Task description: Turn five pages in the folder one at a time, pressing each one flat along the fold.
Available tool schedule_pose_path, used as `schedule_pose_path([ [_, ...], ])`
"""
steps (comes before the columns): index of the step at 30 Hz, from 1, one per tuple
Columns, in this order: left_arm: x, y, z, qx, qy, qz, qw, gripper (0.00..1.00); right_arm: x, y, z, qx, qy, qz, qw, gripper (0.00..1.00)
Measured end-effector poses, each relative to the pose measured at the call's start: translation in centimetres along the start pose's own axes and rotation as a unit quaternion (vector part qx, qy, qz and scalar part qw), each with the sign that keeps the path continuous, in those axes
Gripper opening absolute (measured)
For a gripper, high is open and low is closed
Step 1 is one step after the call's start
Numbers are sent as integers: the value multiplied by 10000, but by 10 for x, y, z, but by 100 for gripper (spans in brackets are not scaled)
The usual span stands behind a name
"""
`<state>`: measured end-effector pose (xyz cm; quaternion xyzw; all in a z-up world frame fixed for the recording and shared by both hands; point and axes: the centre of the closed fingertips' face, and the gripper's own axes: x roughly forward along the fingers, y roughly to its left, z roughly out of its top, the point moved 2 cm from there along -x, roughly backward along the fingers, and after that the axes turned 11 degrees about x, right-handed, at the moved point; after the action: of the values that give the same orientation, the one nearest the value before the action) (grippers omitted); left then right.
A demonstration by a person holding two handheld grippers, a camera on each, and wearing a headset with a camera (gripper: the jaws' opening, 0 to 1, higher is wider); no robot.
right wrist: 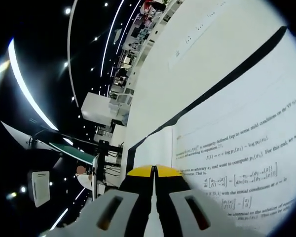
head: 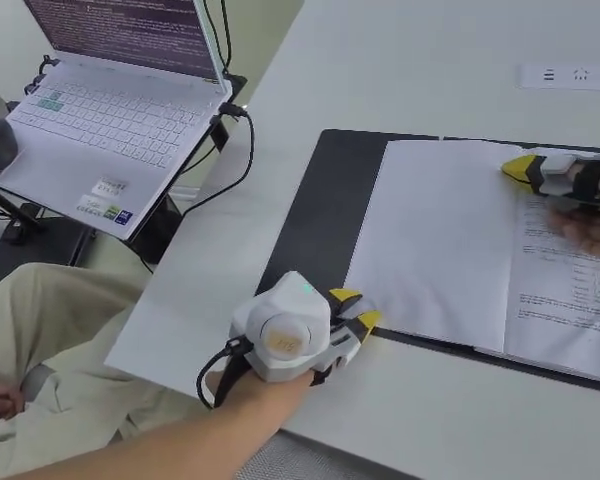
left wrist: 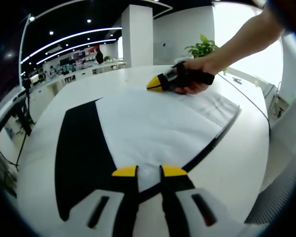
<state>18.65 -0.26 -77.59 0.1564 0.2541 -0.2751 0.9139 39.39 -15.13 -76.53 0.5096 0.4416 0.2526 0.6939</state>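
The folder lies open on the white table, its black cover (head: 315, 215) (left wrist: 81, 148) spread to the left. A blank white page (head: 435, 240) (left wrist: 153, 126) lies flat on the left side and a printed page (head: 570, 300) (right wrist: 237, 148) on the right. My left gripper (head: 354, 308) (left wrist: 149, 171) sits at the folder's near left corner, jaws a little apart, with nothing between them. My right gripper (head: 518, 168) (right wrist: 154, 171) is shut, its yellow tips down on the paper at the far end of the fold. It also appears as the right gripper (left wrist: 155, 83) across the page.
An open laptop (head: 110, 110) stands on a stand off the table's left edge, with a black cable (head: 242, 150) running to it. A strip of sockets (head: 570, 75) sits in the table at the far right. My leg is at the lower left.
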Motion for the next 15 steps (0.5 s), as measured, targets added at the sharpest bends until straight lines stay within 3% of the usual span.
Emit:
schedule_pose_path([
  [15,0,-1,0,-23,-2,6,10000,15,-23,-7,-34,104,408,75,9991,0],
])
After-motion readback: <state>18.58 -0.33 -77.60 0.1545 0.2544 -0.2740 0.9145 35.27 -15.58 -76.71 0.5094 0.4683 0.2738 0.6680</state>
